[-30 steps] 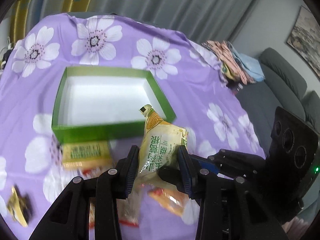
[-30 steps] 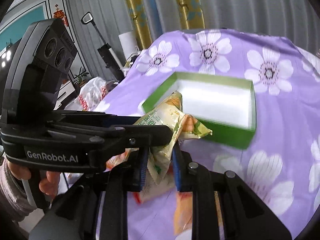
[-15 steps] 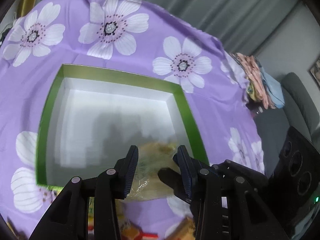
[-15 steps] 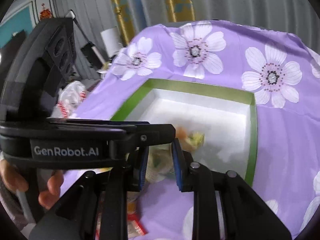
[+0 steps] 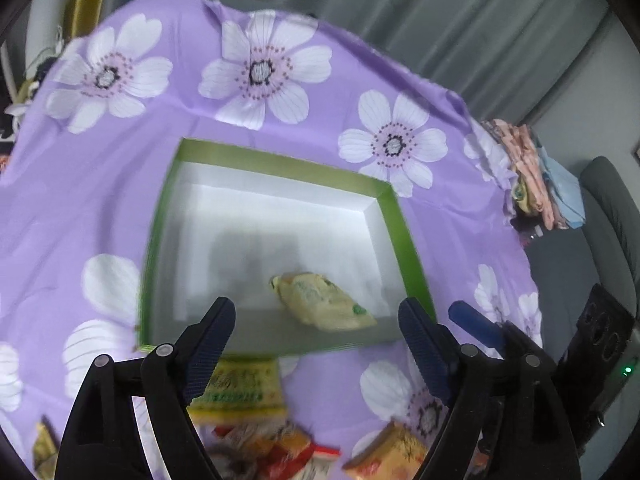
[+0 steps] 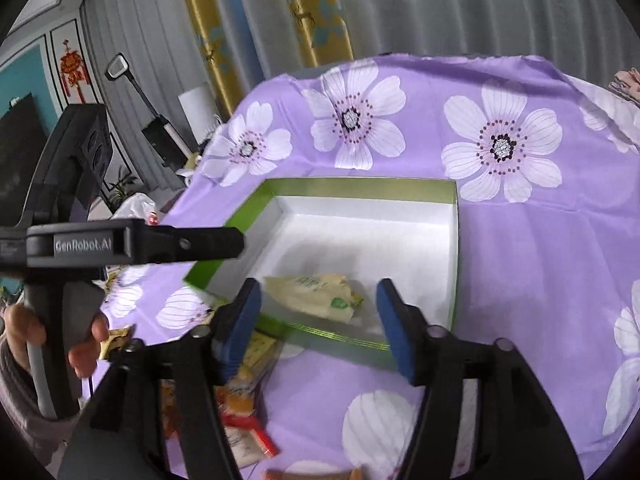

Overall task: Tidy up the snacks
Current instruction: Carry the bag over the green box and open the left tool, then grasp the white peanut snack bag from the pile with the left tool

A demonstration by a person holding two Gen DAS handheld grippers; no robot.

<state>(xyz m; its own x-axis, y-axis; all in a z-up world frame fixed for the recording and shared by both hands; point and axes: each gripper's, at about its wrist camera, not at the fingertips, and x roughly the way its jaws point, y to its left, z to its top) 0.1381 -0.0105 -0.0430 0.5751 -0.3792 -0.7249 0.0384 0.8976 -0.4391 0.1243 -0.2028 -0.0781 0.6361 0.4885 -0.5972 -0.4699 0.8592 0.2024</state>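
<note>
I see the pale yellow snack packet (image 5: 326, 304) lying inside the green box (image 5: 394, 216) at its 6 o'clock wall. My left hand-held gripper (image 5: 316, 334) and right hand-held gripper (image 6: 318, 316) are both opening, jaws spread, nothing pinched. Loose snack packets (image 5: 240, 390) lie on the tabletop (image 5: 72, 208) at 6 o'clock of the box.
</note>
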